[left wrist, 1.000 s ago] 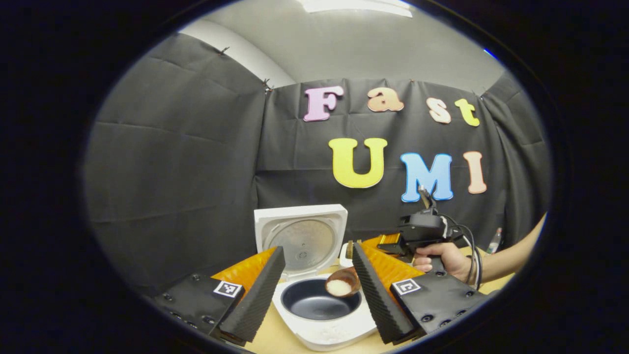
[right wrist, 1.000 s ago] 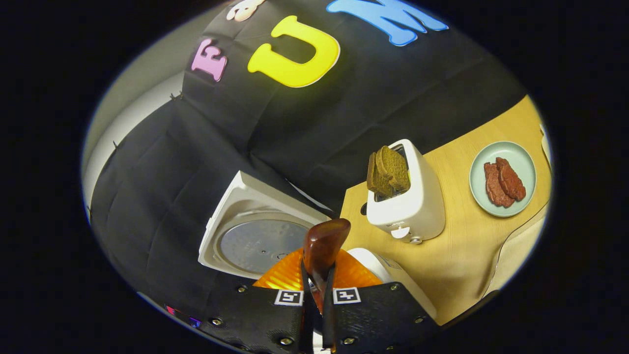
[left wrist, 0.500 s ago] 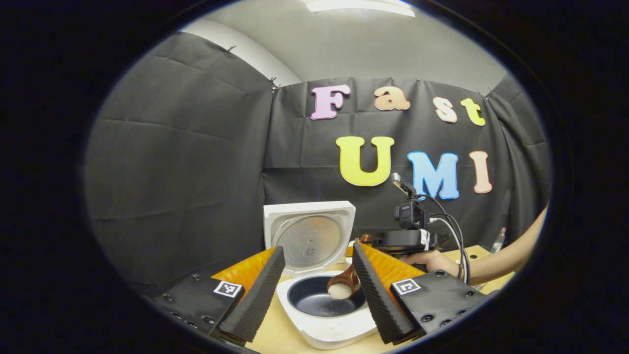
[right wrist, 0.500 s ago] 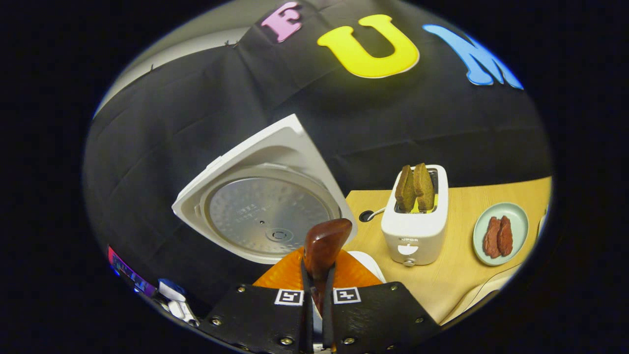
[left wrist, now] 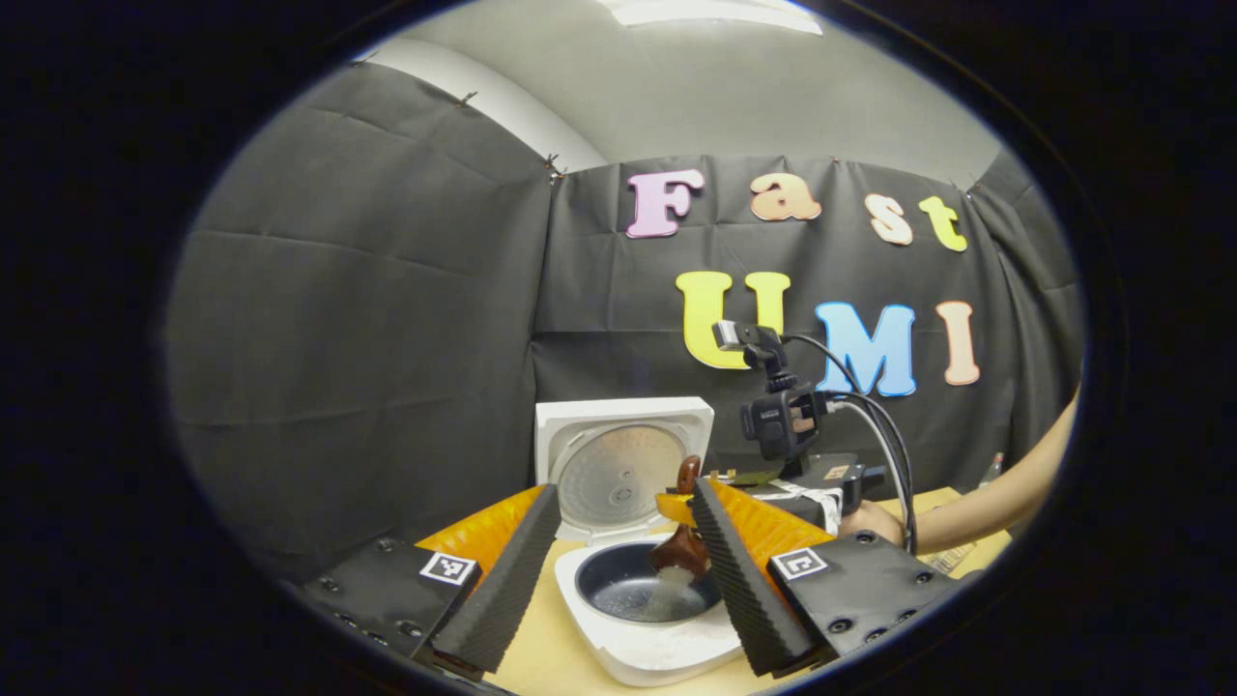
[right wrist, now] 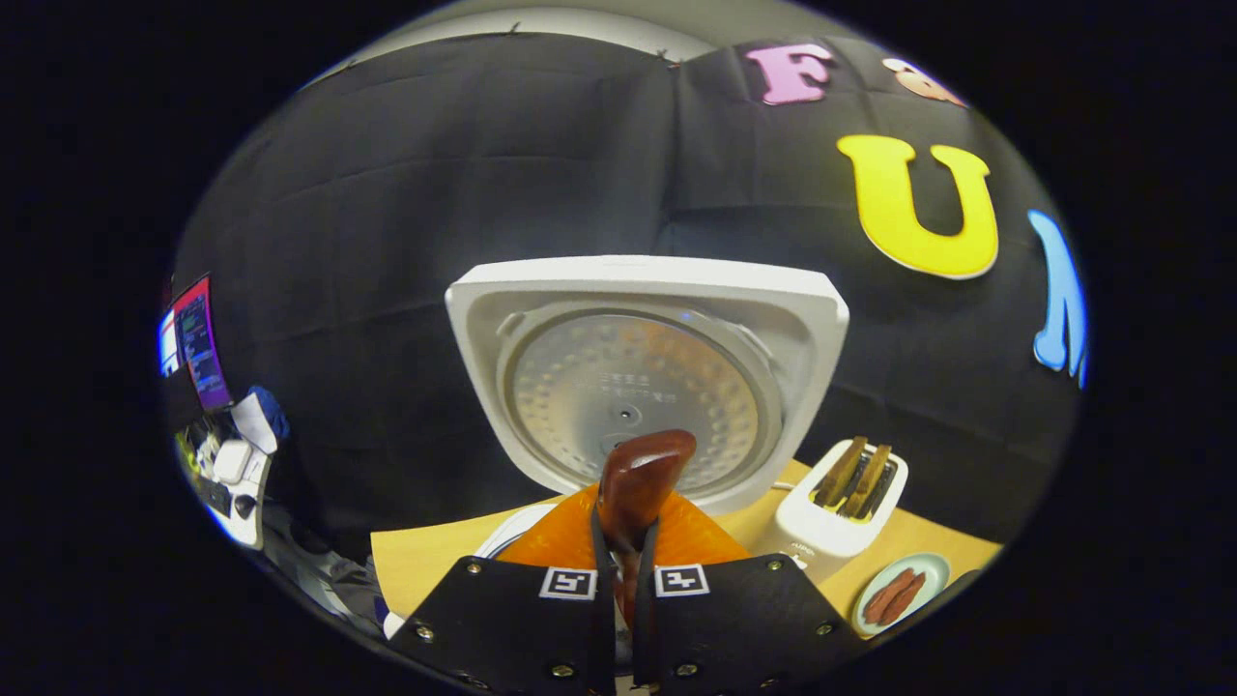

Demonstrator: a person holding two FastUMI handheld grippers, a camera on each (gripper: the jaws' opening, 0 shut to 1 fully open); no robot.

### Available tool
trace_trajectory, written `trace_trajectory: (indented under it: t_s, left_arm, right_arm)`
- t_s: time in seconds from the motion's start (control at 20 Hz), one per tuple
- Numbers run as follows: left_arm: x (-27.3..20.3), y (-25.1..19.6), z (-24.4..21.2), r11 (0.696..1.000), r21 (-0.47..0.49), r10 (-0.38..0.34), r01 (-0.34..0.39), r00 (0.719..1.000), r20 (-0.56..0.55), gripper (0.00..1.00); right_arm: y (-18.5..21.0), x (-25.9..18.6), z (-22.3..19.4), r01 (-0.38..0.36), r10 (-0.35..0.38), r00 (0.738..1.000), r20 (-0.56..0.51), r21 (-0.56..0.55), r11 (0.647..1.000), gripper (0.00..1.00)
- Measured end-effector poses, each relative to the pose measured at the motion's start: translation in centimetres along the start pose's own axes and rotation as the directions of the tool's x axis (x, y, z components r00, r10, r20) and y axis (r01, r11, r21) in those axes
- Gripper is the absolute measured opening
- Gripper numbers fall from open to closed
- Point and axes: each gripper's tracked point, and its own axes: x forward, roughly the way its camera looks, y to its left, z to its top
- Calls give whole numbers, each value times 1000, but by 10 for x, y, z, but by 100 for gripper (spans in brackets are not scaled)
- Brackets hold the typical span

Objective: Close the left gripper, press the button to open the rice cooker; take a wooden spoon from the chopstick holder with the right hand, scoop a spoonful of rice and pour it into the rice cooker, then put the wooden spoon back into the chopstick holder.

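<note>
Two grippers are at work over the rice cooker (left wrist: 646, 619), which sits on the light wooden worktop (left wrist: 546, 657) with its lid (left wrist: 623, 464) swung up and standing upright at the back. In the left gripper view, the left gripper (left wrist: 626, 570) hangs at about 6 o'clock with its fingers (left wrist: 503, 590) spread well apart and nothing between them; the cooker's dark inner pot (left wrist: 628, 594) shows in the gap. The right gripper (left wrist: 773, 483) sits at about 4 o'clock from the frame's centre, held by a hand (left wrist: 875, 522), and carries the wooden spoon (left wrist: 681, 551) tipped bowl-down over the pot's right rim. A pale stream of rice (left wrist: 667, 592) falls from the spoon's bowl into the pot.

In the right gripper view, the fingers (right wrist: 589, 599) are pressed together on the wooden spoon (right wrist: 638, 483), whose glossy brown end sticks up between them at 6 o'clock. Straight ahead, the underside of the lid (right wrist: 643, 377), with its round metal plate, faces the camera. At about 4 o'clock a white toaster (right wrist: 836, 517) stands on the worktop (right wrist: 425, 556) with two brown slices (right wrist: 855, 474) poking out of its slots. Just beside it, nearer the edge, is a pale green plate (right wrist: 928, 570) holding two reddish pieces of food (right wrist: 891, 597). At 9 o'clock, beyond the black cloth, a lit screen (right wrist: 198, 343) stands above some clutter too small to make out.
</note>
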Motion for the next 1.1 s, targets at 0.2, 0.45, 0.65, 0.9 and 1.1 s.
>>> trace_trajectory:
  t_s: [0.2,0.45,0.65,0.9,1.1]
  left_arm:
    - [-2,5,3,1000,-4,18,-18,1000,1,92]
    - [-9,7,1,999,-9,32,-31,1000,2,92]
    - [-9,6,0,999,-11,36,-36,999,3,92]
    - [-14,2,3,999,-10,37,-37,999,2,92]
    - [-14,-8,5,1000,-18,25,-25,1000,-2,92]
  right_arm:
    - [18,-13,14,-68,81,995,58,-196,978,8]
    - [38,-34,26,-63,121,983,139,-361,930,8]
    - [45,-42,33,-53,127,979,161,-399,915,7]
    - [21,-45,40,-69,94,979,181,-142,988,8]
    - [-23,-60,43,-60,17,981,196,214,975,8]
